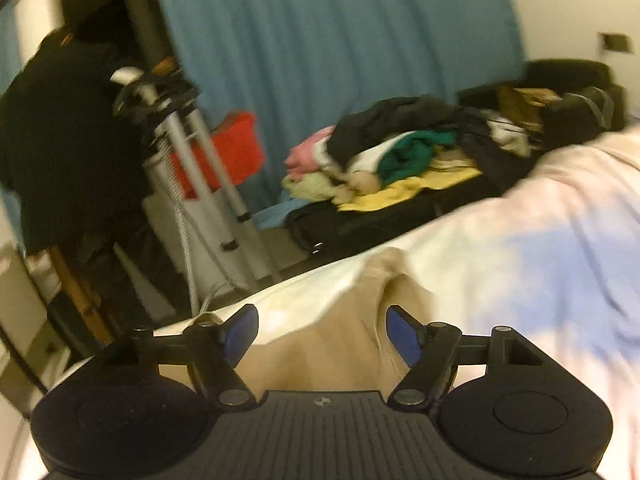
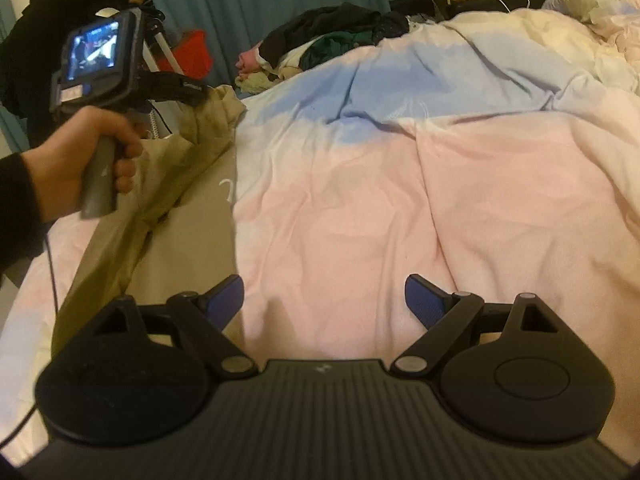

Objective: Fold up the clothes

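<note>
A tan garment [image 2: 160,208] lies on the left part of the bed, partly folded, with one bunched end lifted toward the bed's far left edge. In the left wrist view the same tan cloth [image 1: 340,340] lies between and under the fingers. My left gripper [image 1: 322,334] is open over that bunched end; whether the cloth touches the pads I cannot tell. In the right wrist view the left gripper [image 2: 200,94] is held by a hand above the garment's raised end. My right gripper [image 2: 324,302] is open and empty above the pink duvet, just right of the garment's edge.
The bed carries a rumpled pink, blue and white duvet [image 2: 440,180]. A pile of mixed clothes [image 1: 400,156] sits on a dark surface beyond the bed. A teal curtain [image 1: 320,40], a metal stand [image 1: 208,168] with a red item and a dark hanging coat [image 1: 60,140] stand at the left.
</note>
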Demonstrator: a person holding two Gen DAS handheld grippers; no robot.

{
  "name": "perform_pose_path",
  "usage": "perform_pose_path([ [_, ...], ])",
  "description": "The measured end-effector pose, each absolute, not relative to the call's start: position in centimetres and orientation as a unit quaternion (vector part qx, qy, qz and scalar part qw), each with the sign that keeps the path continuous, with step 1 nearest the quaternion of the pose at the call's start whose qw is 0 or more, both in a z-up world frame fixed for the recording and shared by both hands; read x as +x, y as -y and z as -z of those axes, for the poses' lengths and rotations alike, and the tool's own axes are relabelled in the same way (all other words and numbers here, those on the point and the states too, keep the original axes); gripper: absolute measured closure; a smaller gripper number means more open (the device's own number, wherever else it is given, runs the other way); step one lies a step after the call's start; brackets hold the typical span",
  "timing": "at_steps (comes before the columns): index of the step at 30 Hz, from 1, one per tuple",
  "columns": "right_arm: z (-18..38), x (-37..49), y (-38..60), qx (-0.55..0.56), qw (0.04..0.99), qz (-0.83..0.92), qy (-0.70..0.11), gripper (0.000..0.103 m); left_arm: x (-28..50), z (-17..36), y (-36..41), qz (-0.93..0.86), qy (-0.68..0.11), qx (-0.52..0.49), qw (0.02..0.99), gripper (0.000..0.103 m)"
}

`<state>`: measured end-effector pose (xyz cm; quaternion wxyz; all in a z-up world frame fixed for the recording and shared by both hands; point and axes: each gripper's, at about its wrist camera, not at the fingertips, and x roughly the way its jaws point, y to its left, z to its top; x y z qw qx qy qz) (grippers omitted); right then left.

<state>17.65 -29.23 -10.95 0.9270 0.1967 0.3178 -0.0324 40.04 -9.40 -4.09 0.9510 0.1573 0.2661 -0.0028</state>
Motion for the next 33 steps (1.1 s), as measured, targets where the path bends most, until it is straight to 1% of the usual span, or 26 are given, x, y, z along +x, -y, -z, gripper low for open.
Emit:
perform_pose_path([
  [2, 10.6, 17.3, 29.3, 0.201, 0.927, 0.023, -0.316, 0.014, 37.0, 3.5, 8.6, 0.009, -0.277, 0.142, 0.95, 0.027],
  [9, 8.4, 14.8, 28.5, 0.191, 0.937, -0.015, -0.293, 0.014, 26.2, 1.6, 5.7, 0.029, -0.316, 0.088, 0.944, 0.026],
  [13, 6.8, 12.7, 28.2, 0.191, 0.94, -0.041, -0.28, 0.014, 18.8, 1.8, 1.6, 0.032, -0.362, 0.03, 0.931, 0.026],
  [17, 5.9, 11.0, 27.6, 0.194, 0.936, -0.058, -0.288, 0.014, 13.3, 2.2, -1.7, 0.035, -0.399, -0.026, 0.916, 0.026],
  [21, 5.8, 9.6, 26.8, 0.193, 0.924, -0.074, -0.321, 0.014, 10.3, 2.9, -3.8, 0.038, -0.413, -0.058, 0.908, 0.024],
  [26, 6.6, 8.3, 25.9, 0.199, 0.901, -0.091, -0.374, 0.014, 7.7, 4.5, -6.0, 0.048, -0.441, -0.105, 0.89, 0.023],
  [30, 7.7, 8.1, 25.9, 0.226, 0.882, -0.101, -0.4, 0.014, 6.3, 5.9, -7.6, 0.053, -0.467, -0.144, 0.871, 0.023],
  [33, 9.1, 8.5, 26.6, 0.268, 0.861, -0.1, -0.42, 0.014, 6.2, 7.0, -8.6, 0.054, -0.491, -0.175, 0.852, 0.023],
])
